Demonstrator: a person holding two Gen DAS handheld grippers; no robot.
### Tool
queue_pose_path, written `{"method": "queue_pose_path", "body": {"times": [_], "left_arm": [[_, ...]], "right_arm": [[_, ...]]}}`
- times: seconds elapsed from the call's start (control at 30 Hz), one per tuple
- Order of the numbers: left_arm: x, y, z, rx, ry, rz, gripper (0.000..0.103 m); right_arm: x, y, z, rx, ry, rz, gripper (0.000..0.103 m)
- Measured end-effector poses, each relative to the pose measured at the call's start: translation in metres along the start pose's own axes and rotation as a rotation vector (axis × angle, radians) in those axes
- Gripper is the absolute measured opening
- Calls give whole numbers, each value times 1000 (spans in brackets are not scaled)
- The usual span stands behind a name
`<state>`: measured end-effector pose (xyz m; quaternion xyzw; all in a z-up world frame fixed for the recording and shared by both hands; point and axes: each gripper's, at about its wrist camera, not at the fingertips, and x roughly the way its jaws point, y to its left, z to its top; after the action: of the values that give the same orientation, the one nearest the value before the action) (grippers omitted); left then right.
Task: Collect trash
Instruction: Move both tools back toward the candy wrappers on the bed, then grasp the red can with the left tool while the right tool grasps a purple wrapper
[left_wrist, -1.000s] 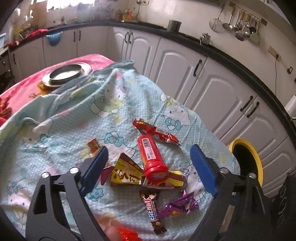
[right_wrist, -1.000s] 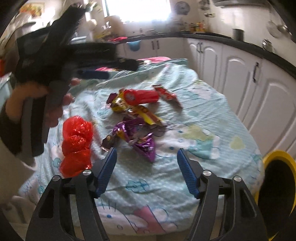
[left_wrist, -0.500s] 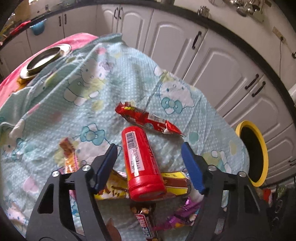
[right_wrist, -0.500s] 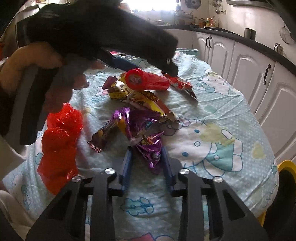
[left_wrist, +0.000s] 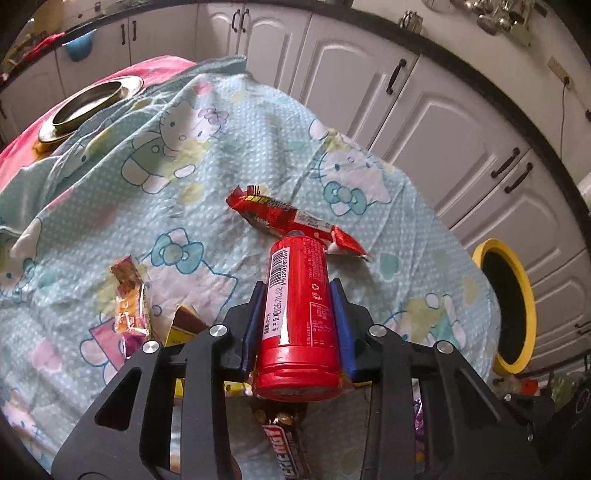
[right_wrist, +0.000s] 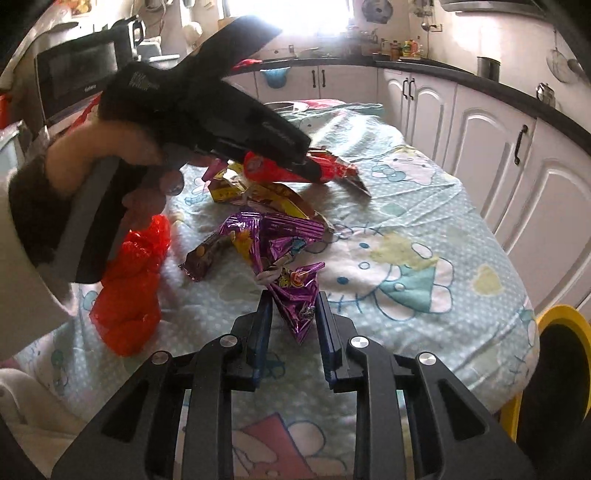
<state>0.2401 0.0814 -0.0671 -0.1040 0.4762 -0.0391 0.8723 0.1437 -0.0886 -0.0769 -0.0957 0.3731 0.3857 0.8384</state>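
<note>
My left gripper (left_wrist: 297, 299) is shut on a red cylindrical tube (left_wrist: 299, 314) with a barcode label, its blue pads pressed on both sides. A red snack wrapper (left_wrist: 291, 221) lies just beyond the tube. My right gripper (right_wrist: 291, 314) is shut on the tip of a purple foil wrapper (right_wrist: 295, 295) lying on the table. The right wrist view also shows the left gripper body (right_wrist: 207, 110) held by a hand over the red tube (right_wrist: 266, 171). More wrappers lie around: a yellow-brown one (right_wrist: 258, 192) and a brown chocolate bar wrapper (right_wrist: 207, 254).
The table has a light blue cartoon-print cloth (left_wrist: 184, 166). A yellow-rimmed bin (left_wrist: 506, 306) stands beside the table on the right. A metal plate (left_wrist: 88, 103) sits at the far end. A crumpled red plastic bag (right_wrist: 133, 288) lies left. White cabinets (left_wrist: 424, 110) stand behind.
Both grippers have closed: the left one moved forward and shut on the red tube, the right one moved in and shut on the purple wrapper.
</note>
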Motion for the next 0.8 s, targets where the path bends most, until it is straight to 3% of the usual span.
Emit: {"method": "queue_pose_path", "body": {"times": [0.43,0.8], "left_arm": [[-53,-6,-9,-24,-163,-25,27],[-85,-22,-21,-5,-254,-48,27]], "right_arm": [[-34,-10,3,51,-64,-7,22],[-70,-35,3,117,-122,-51,22]]}}
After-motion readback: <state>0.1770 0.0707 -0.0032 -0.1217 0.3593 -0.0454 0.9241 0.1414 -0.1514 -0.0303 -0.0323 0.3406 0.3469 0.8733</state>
